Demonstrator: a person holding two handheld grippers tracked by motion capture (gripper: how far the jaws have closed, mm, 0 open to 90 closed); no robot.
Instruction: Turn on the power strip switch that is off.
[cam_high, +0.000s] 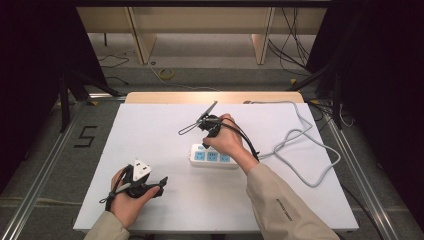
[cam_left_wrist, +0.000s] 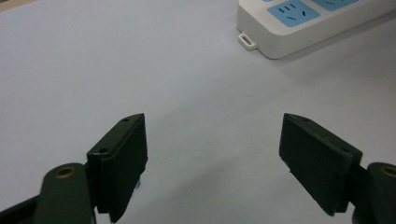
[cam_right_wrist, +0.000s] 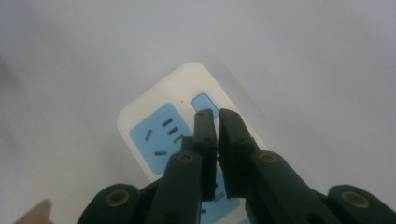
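Observation:
A white power strip (cam_high: 215, 156) with blue socket faces lies mid-table; the left gripper view catches its end (cam_left_wrist: 299, 23). My right gripper (cam_high: 206, 145) points down over the strip's left end. In the right gripper view its tips (cam_right_wrist: 216, 114) hover just above the blue switch (cam_right_wrist: 204, 100), beside a socket of the strip (cam_right_wrist: 159, 126). The jaws stand only a slit apart with nothing between them. My left gripper (cam_high: 155, 176) rests at the near left, jaws wide apart and empty (cam_left_wrist: 212, 140) over bare table.
The strip's grey cable (cam_high: 300, 145) loops across the right half of the white table (cam_high: 150, 130) and runs off the far edge. Dark stands and loose cables sit on the floor beyond. A "5" is marked on the floor (cam_high: 86, 136) at left.

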